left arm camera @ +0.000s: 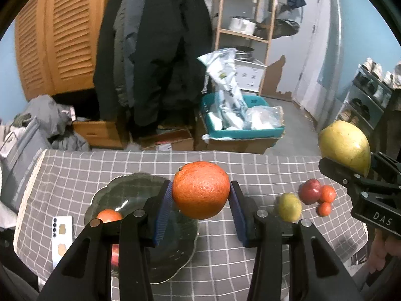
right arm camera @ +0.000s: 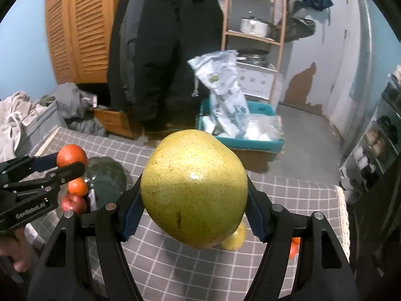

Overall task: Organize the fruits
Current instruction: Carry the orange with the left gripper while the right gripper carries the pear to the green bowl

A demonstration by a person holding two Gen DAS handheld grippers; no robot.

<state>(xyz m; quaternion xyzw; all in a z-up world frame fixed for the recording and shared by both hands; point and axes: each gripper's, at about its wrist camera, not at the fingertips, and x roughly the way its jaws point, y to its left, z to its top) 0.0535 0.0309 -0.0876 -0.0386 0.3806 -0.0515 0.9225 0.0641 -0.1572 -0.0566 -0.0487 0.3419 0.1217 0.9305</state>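
Note:
My left gripper (left arm camera: 201, 195) is shut on a large orange (left arm camera: 201, 190) and holds it above the right edge of a dark glass plate (left arm camera: 130, 190). The plate holds an orange fruit (left arm camera: 109, 216) and a red fruit (left arm camera: 114, 254), partly hidden by my fingers. My right gripper (right arm camera: 194, 200) is shut on a big yellow-green pear (right arm camera: 194, 195), held above the table; it also shows in the left wrist view (left arm camera: 344, 145). On the grey checked cloth (left arm camera: 250, 250) lie a small yellow fruit (left arm camera: 290, 207), a red apple (left arm camera: 309, 191) and two small oranges (left arm camera: 327, 193).
A white phone (left arm camera: 61, 238) lies left of the plate. Beyond the table's far edge are a teal crate with bags (left arm camera: 240, 118), hanging coats (left arm camera: 155, 50), a wooden shelf (left arm camera: 246, 25) and laundry (left arm camera: 37, 130) at the left.

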